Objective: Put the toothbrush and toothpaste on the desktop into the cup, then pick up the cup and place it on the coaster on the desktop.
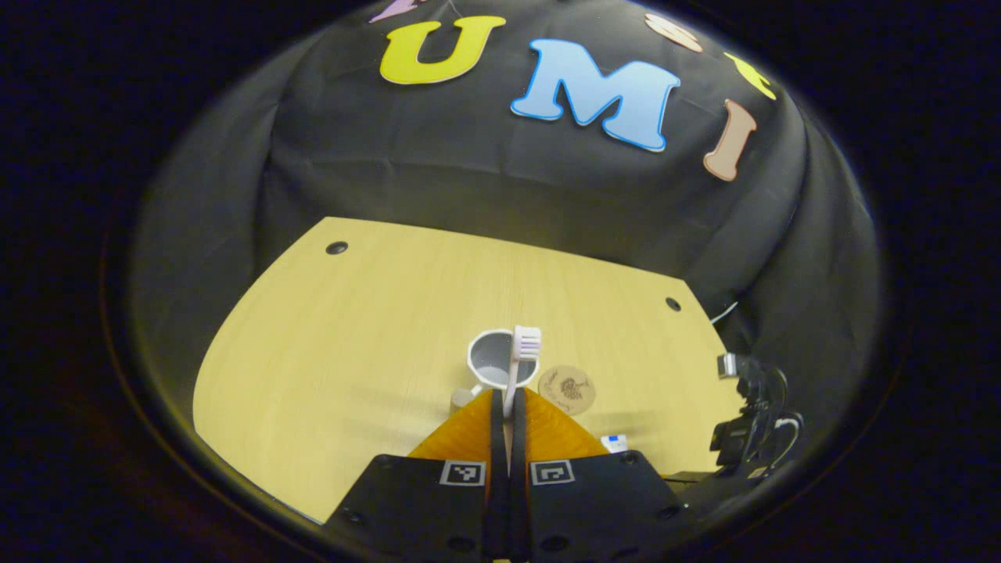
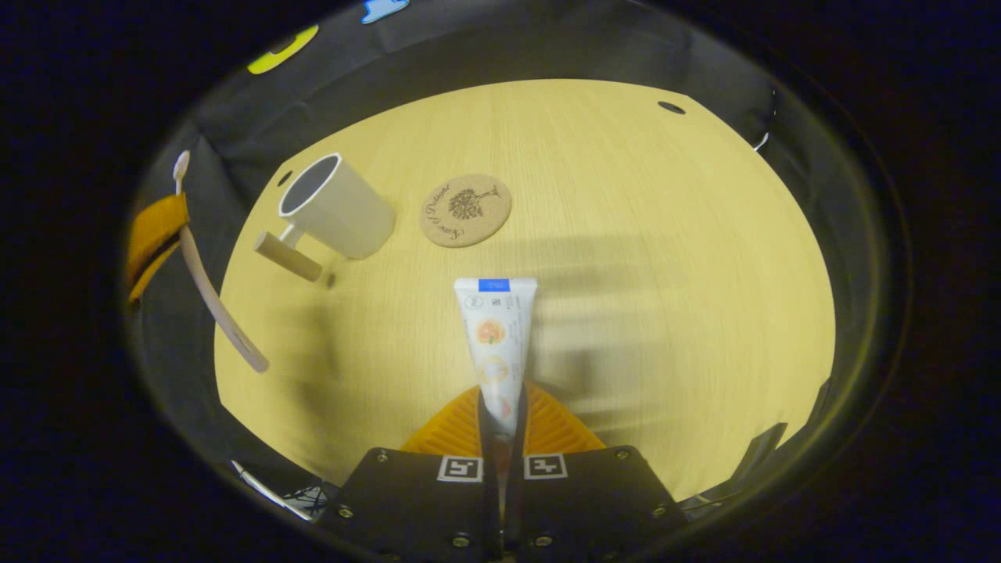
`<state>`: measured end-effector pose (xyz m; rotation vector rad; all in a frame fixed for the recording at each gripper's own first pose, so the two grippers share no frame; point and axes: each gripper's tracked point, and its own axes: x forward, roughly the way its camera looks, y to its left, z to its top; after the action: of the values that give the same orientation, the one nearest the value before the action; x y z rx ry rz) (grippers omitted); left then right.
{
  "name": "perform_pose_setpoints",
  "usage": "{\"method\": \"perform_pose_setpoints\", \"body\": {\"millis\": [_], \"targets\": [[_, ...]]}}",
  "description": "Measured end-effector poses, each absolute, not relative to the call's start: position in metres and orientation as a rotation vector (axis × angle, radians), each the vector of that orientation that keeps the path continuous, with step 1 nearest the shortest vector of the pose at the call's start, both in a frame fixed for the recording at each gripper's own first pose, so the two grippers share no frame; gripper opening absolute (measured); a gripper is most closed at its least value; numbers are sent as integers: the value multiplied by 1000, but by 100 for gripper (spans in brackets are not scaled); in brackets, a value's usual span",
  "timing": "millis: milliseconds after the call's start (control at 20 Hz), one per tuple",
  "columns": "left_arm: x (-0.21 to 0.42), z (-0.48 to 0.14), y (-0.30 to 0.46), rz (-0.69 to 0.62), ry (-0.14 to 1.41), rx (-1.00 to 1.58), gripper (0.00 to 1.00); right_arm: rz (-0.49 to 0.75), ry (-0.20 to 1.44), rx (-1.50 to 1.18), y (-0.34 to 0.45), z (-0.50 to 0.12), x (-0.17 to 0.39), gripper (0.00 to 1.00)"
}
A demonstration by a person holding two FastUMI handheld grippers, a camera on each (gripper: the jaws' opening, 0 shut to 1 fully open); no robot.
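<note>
Item 1, left gripper (image 1: 508,407): closed on the toothbrush (image 1: 522,356), both fingers pressing the handle. The brush stands upright with its bristled head uppermost, lined up in the left gripper view against the mouth of the cup (image 1: 495,360). In the right gripper view the brush hangs off to the cup's side with its lower handle end free, well above the desktop (image 2: 626,234).

Item 2, right gripper (image 2: 500,422): closed on the toothpaste tube (image 2: 496,336), gripped near its narrow end, the flat crimped end pointing forward. The tube is held clear of the cup.

Item 3, cup: white, with a handle, standing upright on the wooden desktop and empty as far as the rim shows.

Item 4, cork coaster (image 2: 465,209): round, printed, lying flat just beside the cup and not touching it; nothing rests on it.

Step in hand, judged: lowering the toothbrush into the cup.

Handling notes:
- Bring the free handle end over the centre of the opening before descending (the apparent alignment in the left gripper view may be only a line of sight).
- Keep the brush near vertical so the handle does not catch the rim and tip the cup.
- Release only once the lower end is inside the wall.
- Keep the tube back until the brush has settled.
</note>
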<state>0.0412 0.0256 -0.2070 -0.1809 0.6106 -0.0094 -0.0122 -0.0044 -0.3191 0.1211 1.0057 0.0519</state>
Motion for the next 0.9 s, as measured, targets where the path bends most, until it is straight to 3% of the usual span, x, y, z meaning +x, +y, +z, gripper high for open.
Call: {"method": "perform_pose_setpoints", "body": {"millis": [400, 900], "targets": [[126, -175, 43, -21, 497, -188, 7, 45, 989, 171, -2, -308, -6, 5], [185, -222, 37, -62, 512, -92, 7, 65, 845, 256, 9, -239, 29, 5]]}}
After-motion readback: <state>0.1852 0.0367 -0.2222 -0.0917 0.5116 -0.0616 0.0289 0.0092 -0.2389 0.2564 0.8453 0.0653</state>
